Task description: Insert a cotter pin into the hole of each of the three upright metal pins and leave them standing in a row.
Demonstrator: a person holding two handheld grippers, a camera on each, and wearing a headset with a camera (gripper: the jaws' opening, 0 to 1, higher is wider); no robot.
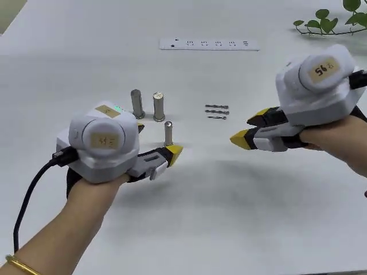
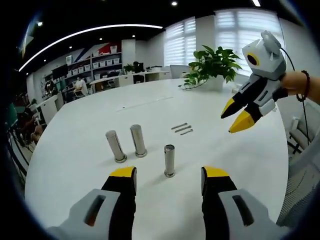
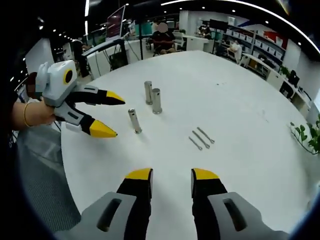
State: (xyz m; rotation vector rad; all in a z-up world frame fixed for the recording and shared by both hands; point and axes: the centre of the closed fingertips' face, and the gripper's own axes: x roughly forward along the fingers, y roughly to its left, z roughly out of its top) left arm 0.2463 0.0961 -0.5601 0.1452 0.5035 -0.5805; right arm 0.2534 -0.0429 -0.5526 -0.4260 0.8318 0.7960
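Steel pins stood with cotter pins at their 3 o'clock; left hand-held gripper and right hand-held gripper gaped empty.

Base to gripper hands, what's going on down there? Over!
Left gripper open, empty. Right gripper open, empty. Three metal pins upright; three cotter pins lying loose beside them. Nothing in the way.
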